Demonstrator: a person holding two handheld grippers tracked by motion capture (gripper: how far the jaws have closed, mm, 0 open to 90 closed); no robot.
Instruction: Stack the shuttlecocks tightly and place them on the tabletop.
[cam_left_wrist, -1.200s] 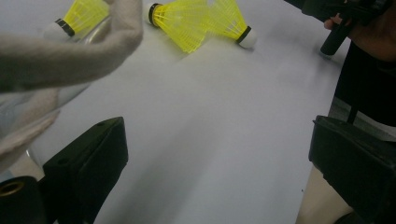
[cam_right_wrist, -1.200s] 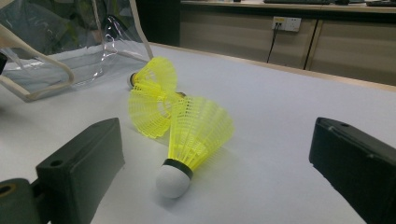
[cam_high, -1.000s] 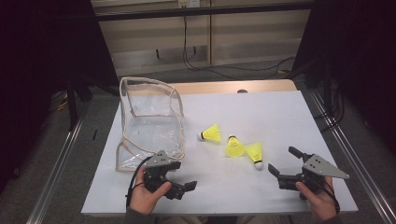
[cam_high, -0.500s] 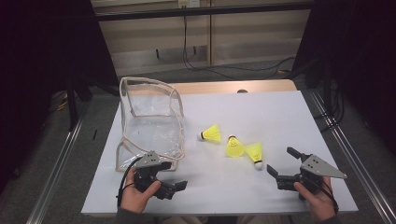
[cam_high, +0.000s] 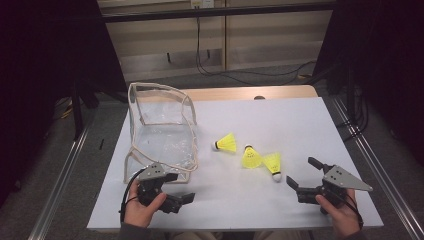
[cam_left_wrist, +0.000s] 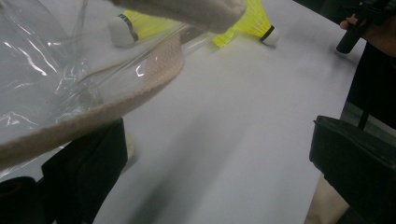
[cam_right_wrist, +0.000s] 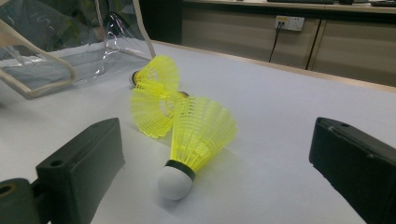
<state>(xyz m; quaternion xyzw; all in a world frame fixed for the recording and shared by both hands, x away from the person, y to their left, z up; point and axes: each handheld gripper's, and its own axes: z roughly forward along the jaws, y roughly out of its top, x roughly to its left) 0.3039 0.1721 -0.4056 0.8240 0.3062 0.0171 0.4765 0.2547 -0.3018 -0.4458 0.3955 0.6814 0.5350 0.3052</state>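
Bag rim and shuttlecocks lined up for packing

From above, my left gripper (cam_high: 181, 199) sits at the clear plastic bag (cam_high: 162, 132) beside three yellow shuttlecocks (cam_high: 248, 155). In my left gripper view, its jaws gape around the bag's cream fabric rim (cam_left_wrist: 116, 95), ready to steady it. In my right gripper view, my jaws spread wide toward the nearest mesh-skirted, white-capped shuttlecock (cam_right_wrist: 194, 140).
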